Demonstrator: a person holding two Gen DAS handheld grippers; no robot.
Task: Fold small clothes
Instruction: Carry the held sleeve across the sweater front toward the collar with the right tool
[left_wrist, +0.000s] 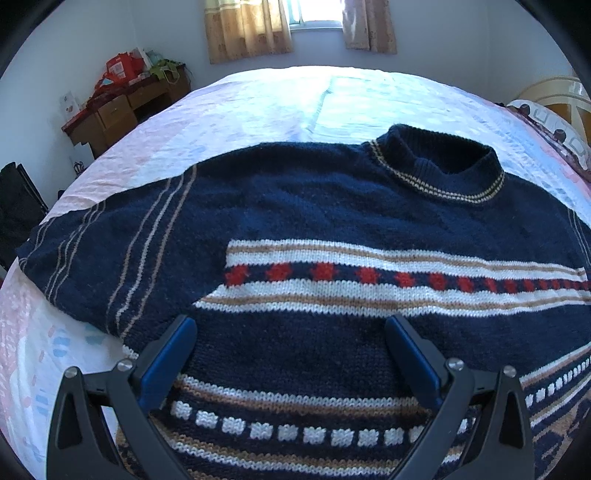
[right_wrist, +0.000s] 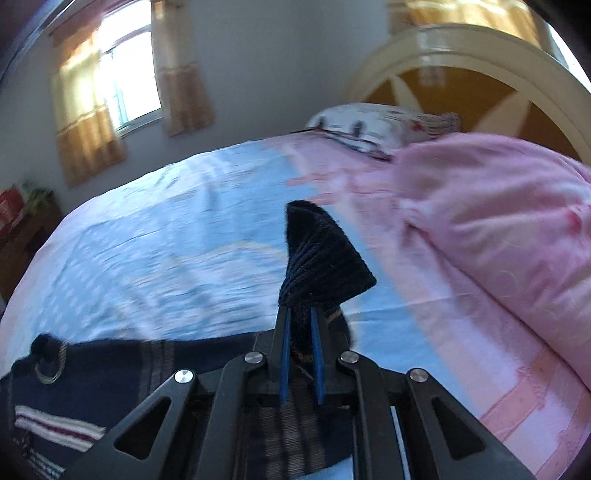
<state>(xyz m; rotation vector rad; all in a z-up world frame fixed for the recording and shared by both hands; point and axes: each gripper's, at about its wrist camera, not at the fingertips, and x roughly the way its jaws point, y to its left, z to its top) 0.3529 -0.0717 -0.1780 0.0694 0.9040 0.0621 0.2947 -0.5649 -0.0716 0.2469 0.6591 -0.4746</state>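
No writing can be read — not on the sweater (left_wrist: 295, 221), nor elsewhere.

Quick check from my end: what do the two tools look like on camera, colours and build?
Both match. The left tool has black, curved linkage arms with triangular cut-outs, silver round pivot bolts, and two flat fingers faced in blue. The right tool has the same black arms, silver bolts and thin blue-edged fingers. No cables, markings, sleeves or hands appear in either view.

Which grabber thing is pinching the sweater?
The right gripper: its jaws are shut on the sweater's dark ribbed cuff. The left gripper hangs open over the sweater.
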